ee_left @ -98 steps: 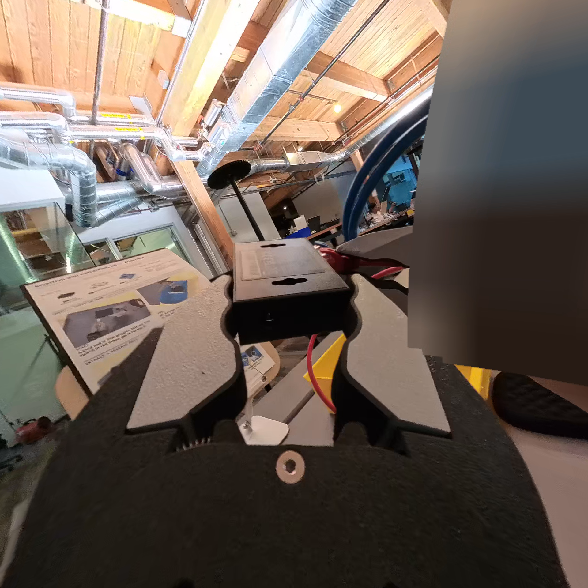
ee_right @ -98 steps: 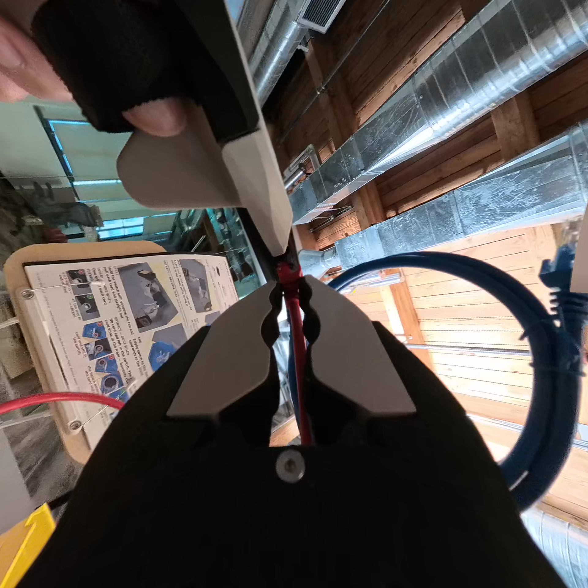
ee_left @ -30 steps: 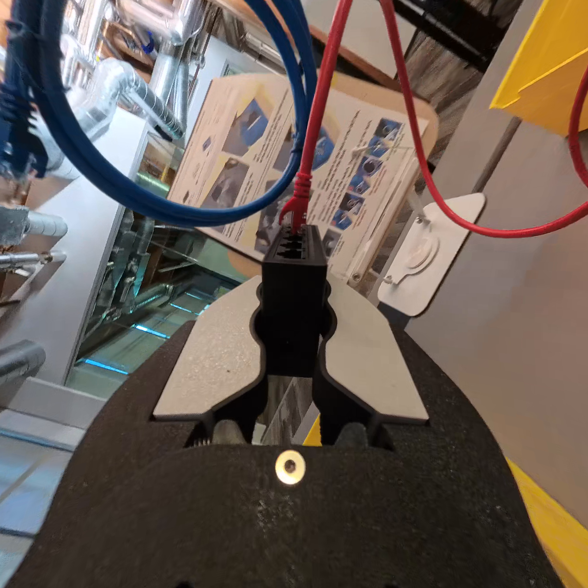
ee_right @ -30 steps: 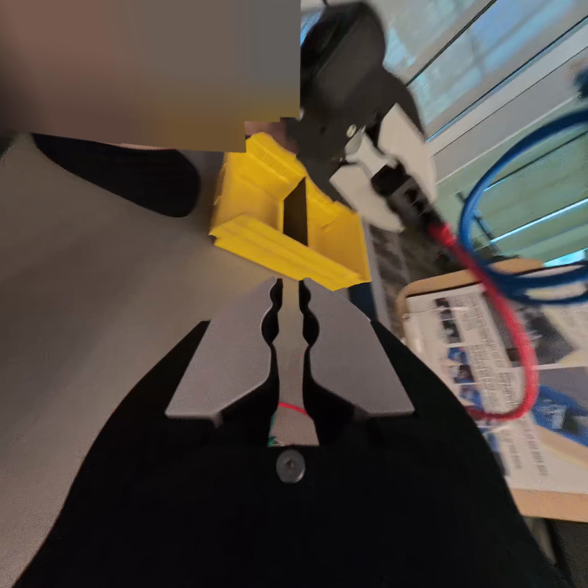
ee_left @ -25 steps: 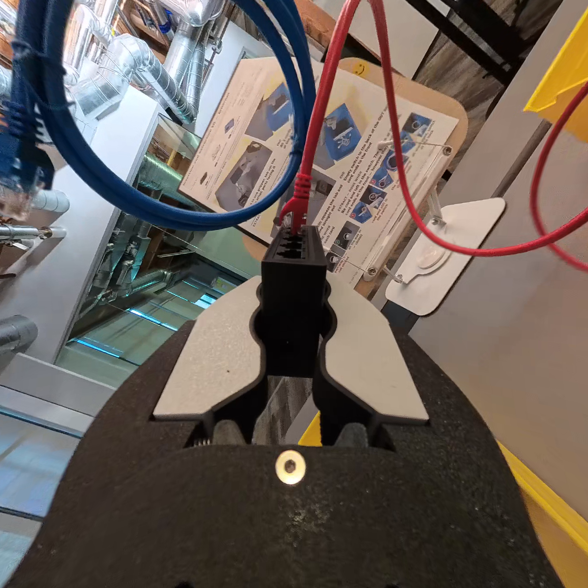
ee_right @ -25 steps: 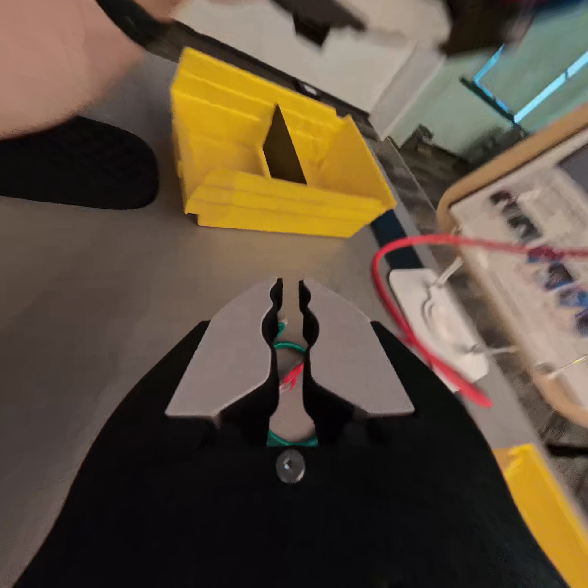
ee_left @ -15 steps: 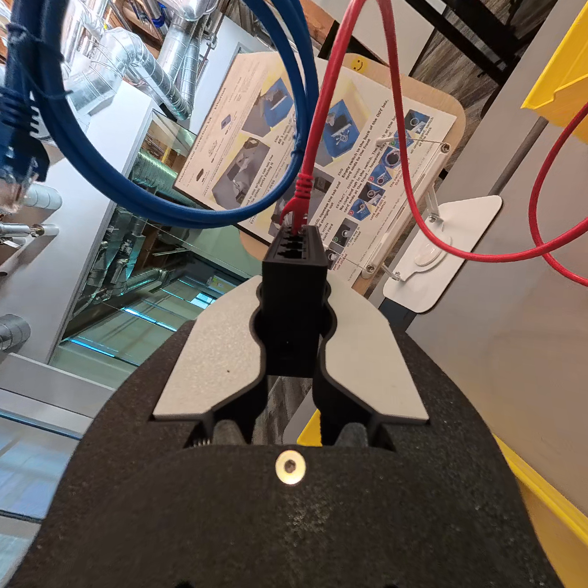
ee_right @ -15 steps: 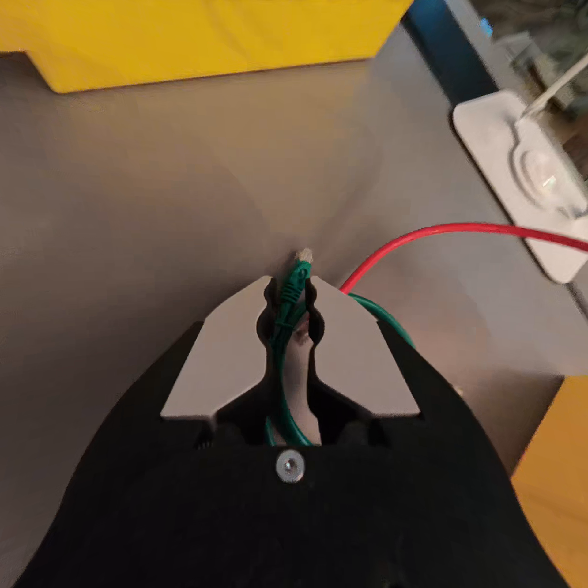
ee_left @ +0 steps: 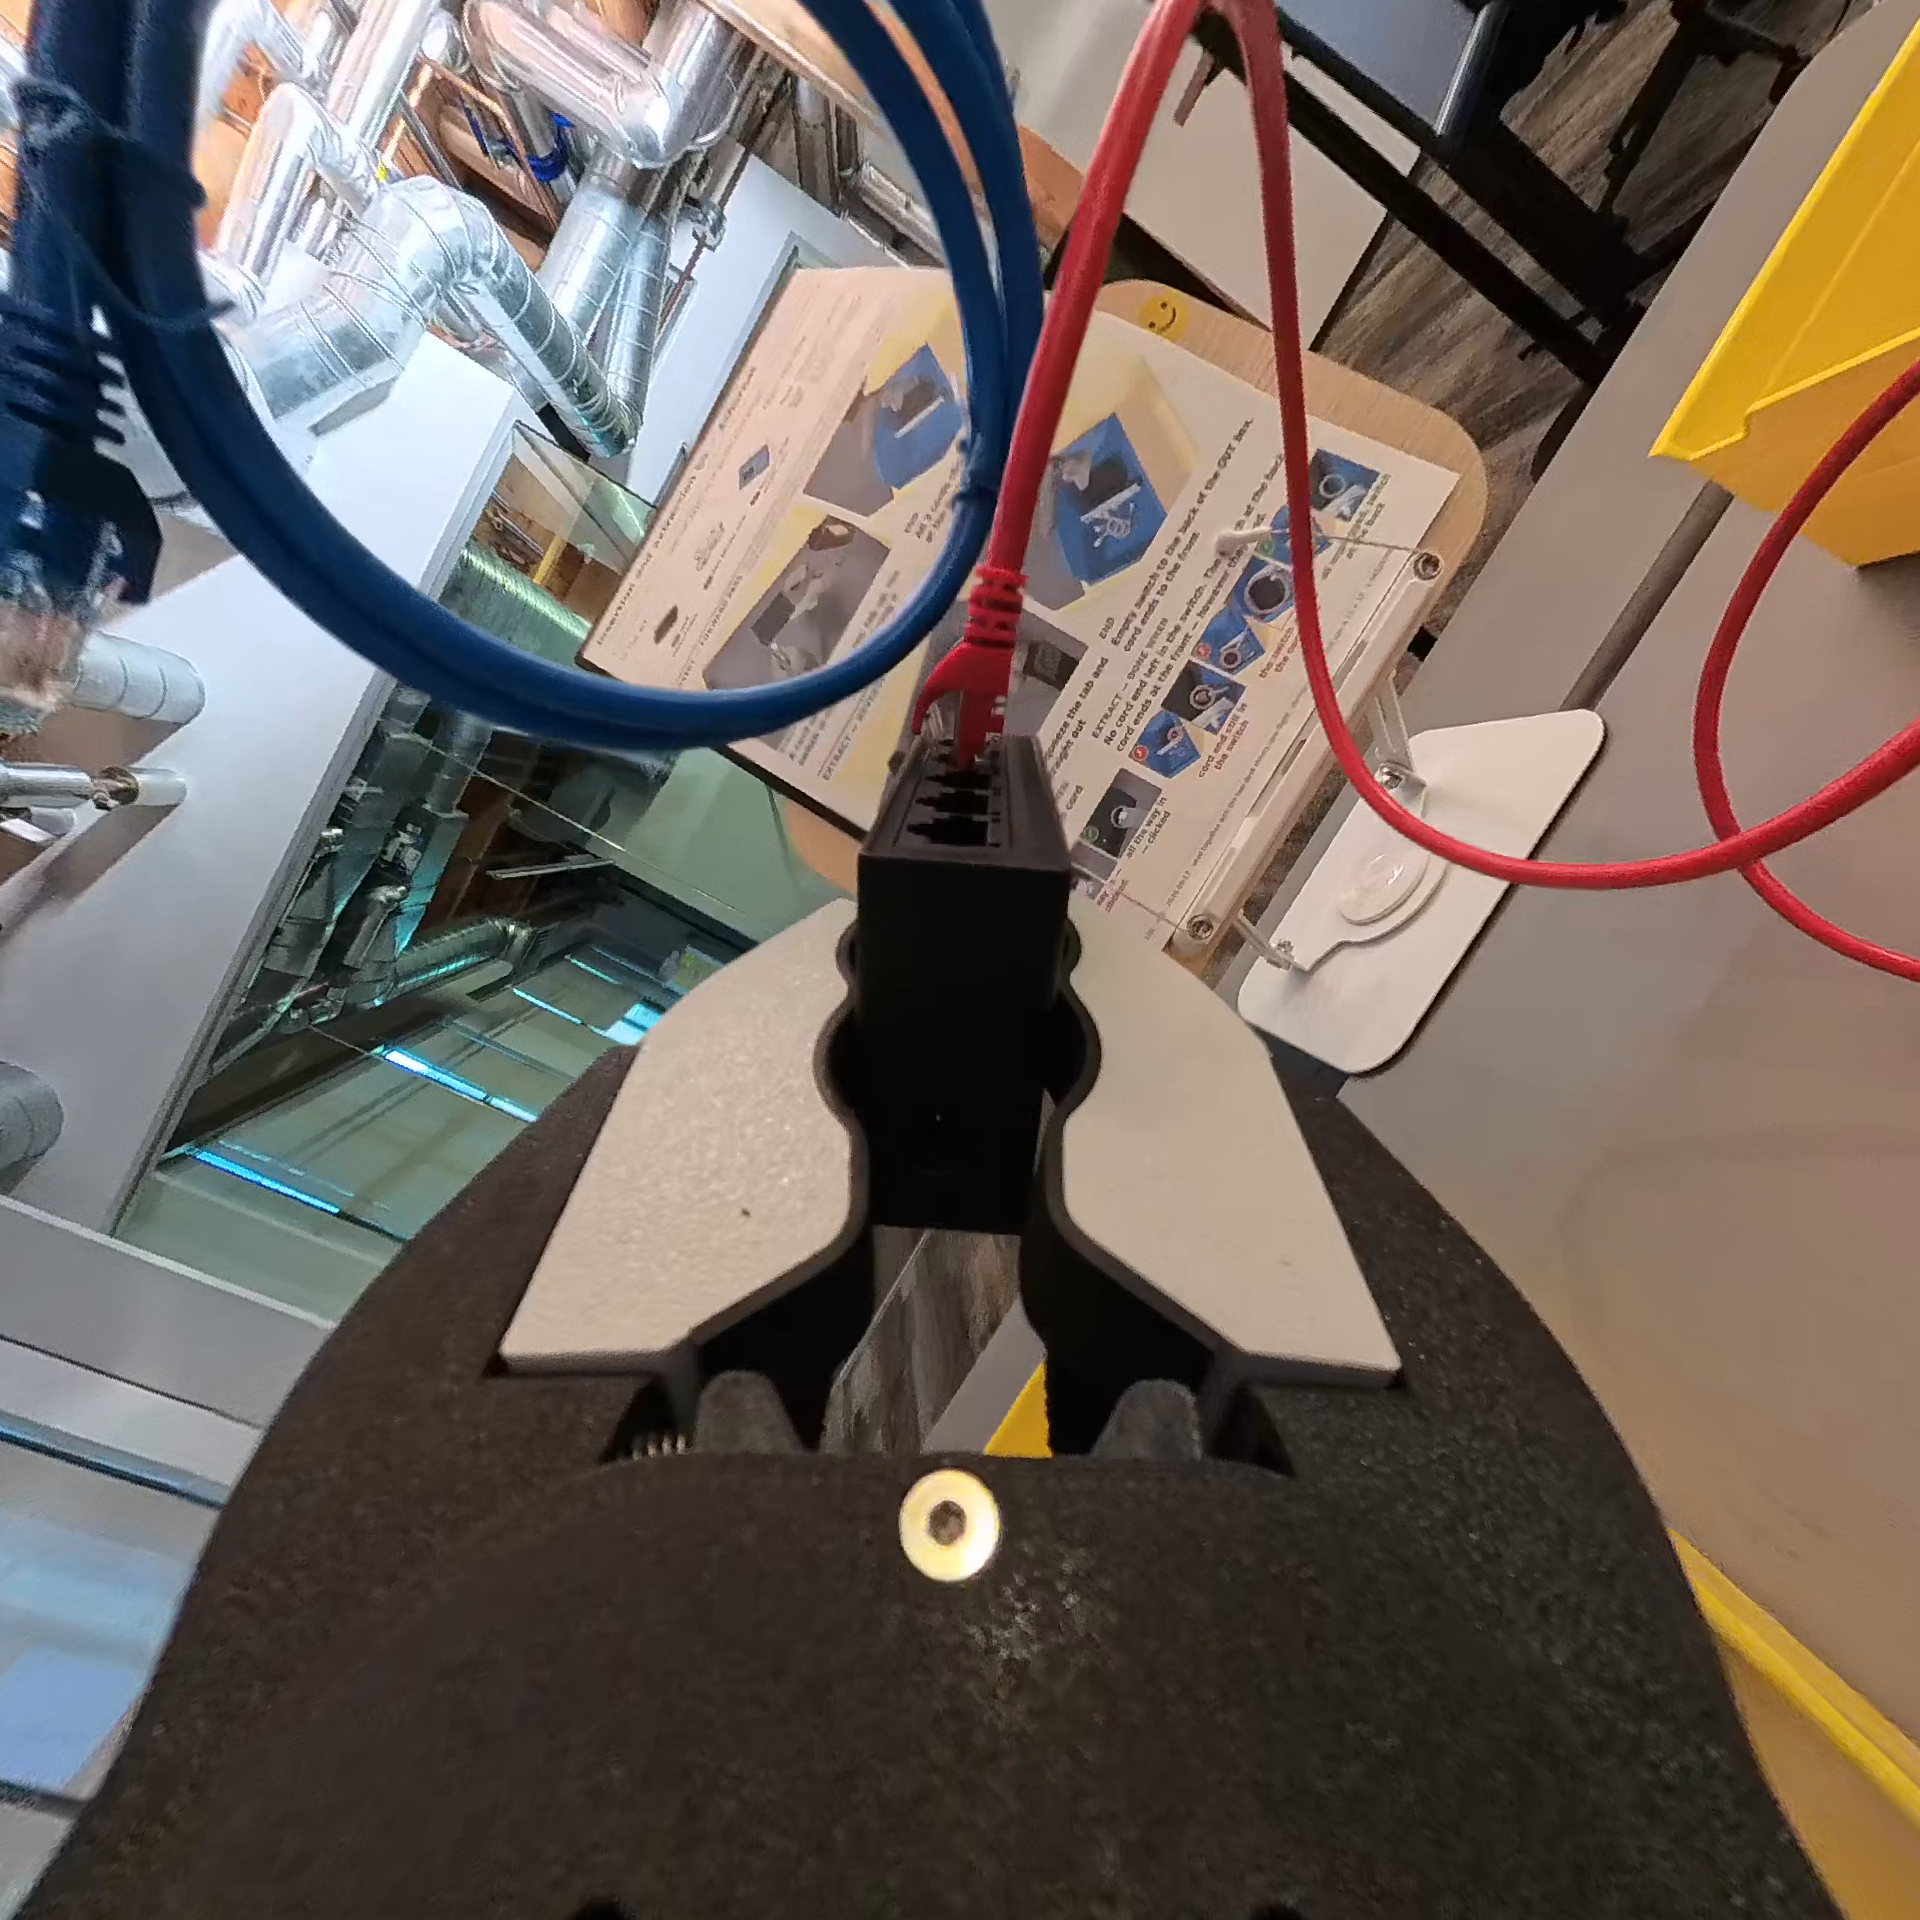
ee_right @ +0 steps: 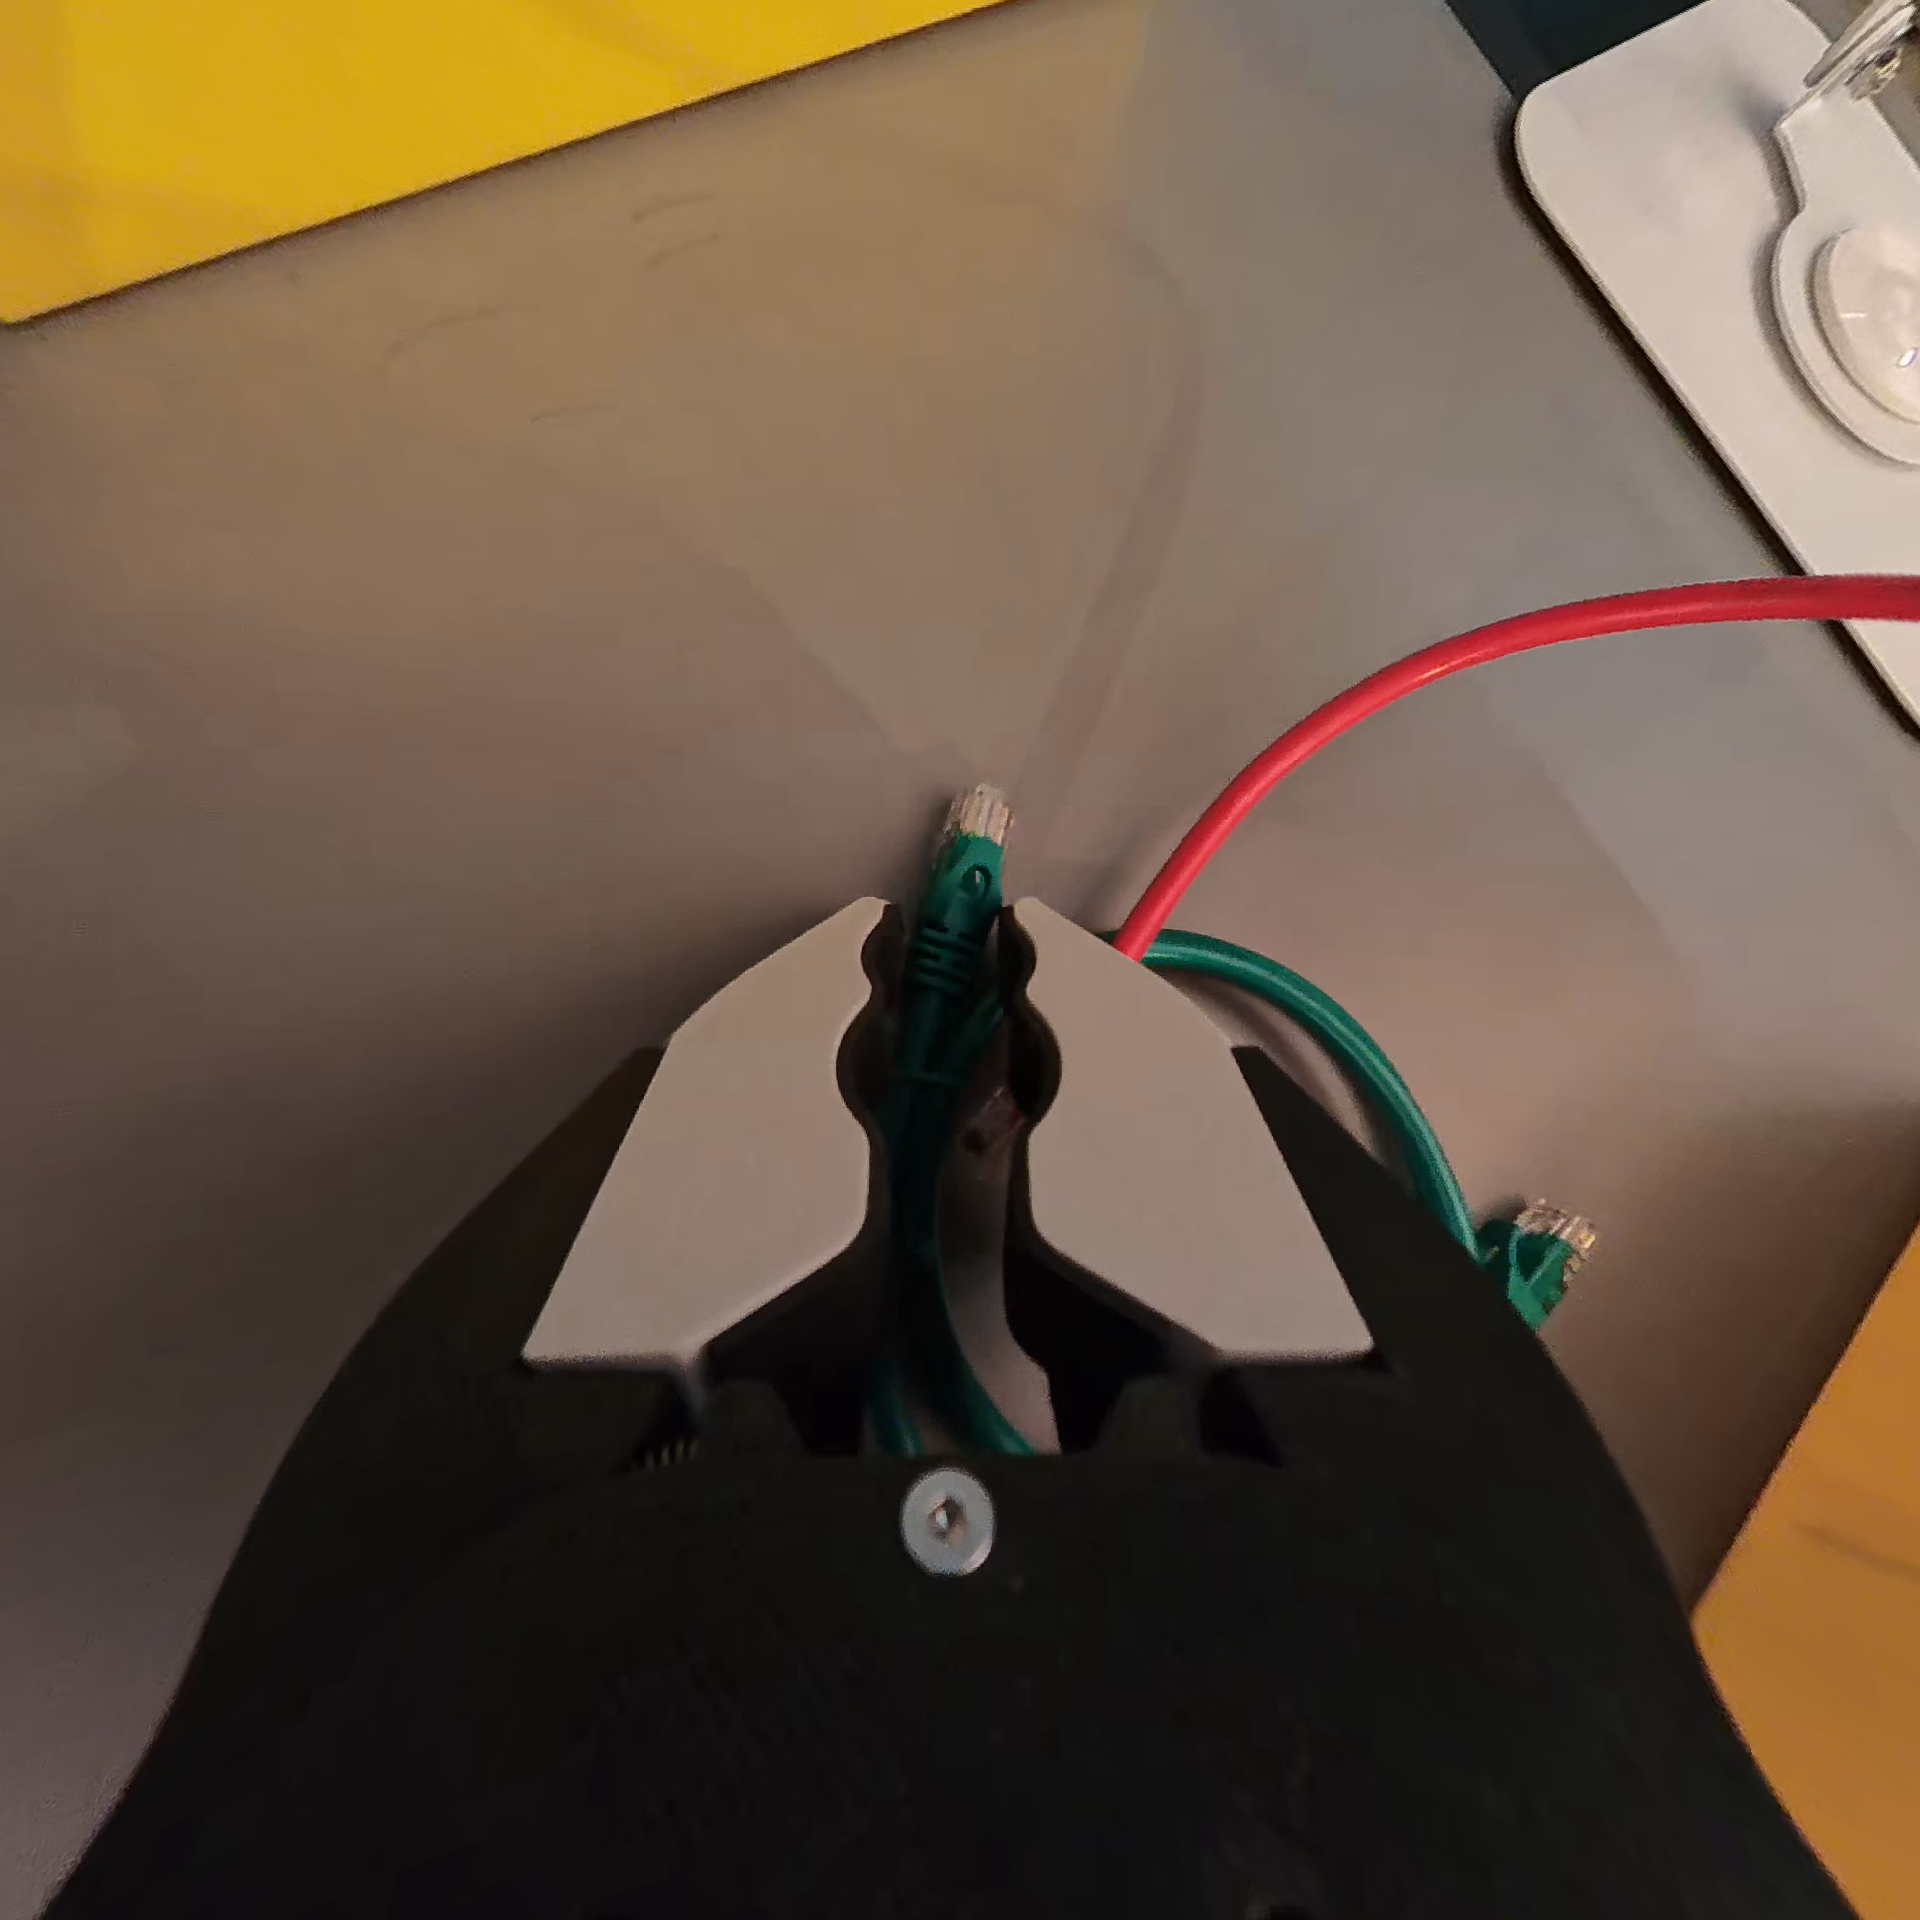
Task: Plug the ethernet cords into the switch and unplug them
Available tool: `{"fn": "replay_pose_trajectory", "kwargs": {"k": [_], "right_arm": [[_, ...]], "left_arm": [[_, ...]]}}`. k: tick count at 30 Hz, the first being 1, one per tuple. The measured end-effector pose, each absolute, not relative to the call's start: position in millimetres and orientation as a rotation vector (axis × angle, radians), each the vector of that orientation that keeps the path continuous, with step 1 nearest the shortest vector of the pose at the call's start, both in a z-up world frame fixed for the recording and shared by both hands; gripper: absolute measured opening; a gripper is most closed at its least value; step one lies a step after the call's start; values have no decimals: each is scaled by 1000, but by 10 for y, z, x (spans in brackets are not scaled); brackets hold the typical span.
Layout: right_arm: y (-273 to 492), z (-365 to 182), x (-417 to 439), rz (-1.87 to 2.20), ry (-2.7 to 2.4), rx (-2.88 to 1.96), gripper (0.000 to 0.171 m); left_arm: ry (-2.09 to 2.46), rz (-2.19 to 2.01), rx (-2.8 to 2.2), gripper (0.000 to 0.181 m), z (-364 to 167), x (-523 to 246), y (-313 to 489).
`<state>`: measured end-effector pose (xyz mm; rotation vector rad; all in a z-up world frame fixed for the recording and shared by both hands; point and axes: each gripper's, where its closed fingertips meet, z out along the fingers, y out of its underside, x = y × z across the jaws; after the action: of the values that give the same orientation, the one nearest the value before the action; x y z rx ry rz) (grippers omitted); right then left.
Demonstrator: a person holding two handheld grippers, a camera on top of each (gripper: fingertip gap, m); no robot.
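Switch: black switch point(ee_left: 961, 977) is sitting at the centre of the left wrist view, its port face pointing away from the camera, toward the upper part of the frame.
Left gripper: left gripper point(ee_left: 958, 1039) is pressing its grey fingers point(ee_left: 727, 1122) against both sides of the switch, clamping it.
Red cord: red cord point(ee_left: 1049, 343) is running down from the top centre, its plug seated in a port at the far end of the row; another stretch is looping across the right of the frame. In the right wrist view it is arcing in from the right edge and passing behind the right finger.
Blue cord: blue cord point(ee_left: 582, 686) is hanging in a wide loop across the upper left, with one plug end point(ee_left: 62, 488) dangling free at the left edge (blurred).
Right gripper: right gripper point(ee_right: 951, 914) is closing its fingers point(ee_right: 748, 1132) around the boot of the green cord point(ee_right: 951, 966); whether both pads are touching it is hard to tell.
Green cord: clear plug tip is poking out just beyond the fingertips, over the grey table point(ee_right: 520, 675); its other plug point(ee_right: 1538, 1257) is lying at the right, beside the gripper body.
Surroundings: instruction board point(ee_left: 1143, 623) is standing behind the switch; yellow bin point(ee_right: 312, 114) is filling the upper left of the right wrist view.
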<state>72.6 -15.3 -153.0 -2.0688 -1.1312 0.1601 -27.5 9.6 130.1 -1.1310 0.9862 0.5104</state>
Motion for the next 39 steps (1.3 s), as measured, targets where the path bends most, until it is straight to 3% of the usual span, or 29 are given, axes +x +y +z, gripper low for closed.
{"fn": "replay_pose_trajectory", "kwargs": {"k": [11,19,25,32,39], "right_arm": [[-296,-1409,709,313,-1227,-1918,13],[-719,64,621,529,-1111,-1407,13],[-811,779,593,485,-1144,-1383,14],[-672,911,639,417,-1169,-1579,13],[-590,668,717,330,-1210,-1729,13]], "left_arm": [[1049,392,-1004,30,1330,-30,-95],[1105,410,-993,30,1204,119,-73],[1140,461,-997,30,1106,184,-31],[1212,569,-967,30,932,318,15],[1299,650,-899,30,718,568,-9]]}}
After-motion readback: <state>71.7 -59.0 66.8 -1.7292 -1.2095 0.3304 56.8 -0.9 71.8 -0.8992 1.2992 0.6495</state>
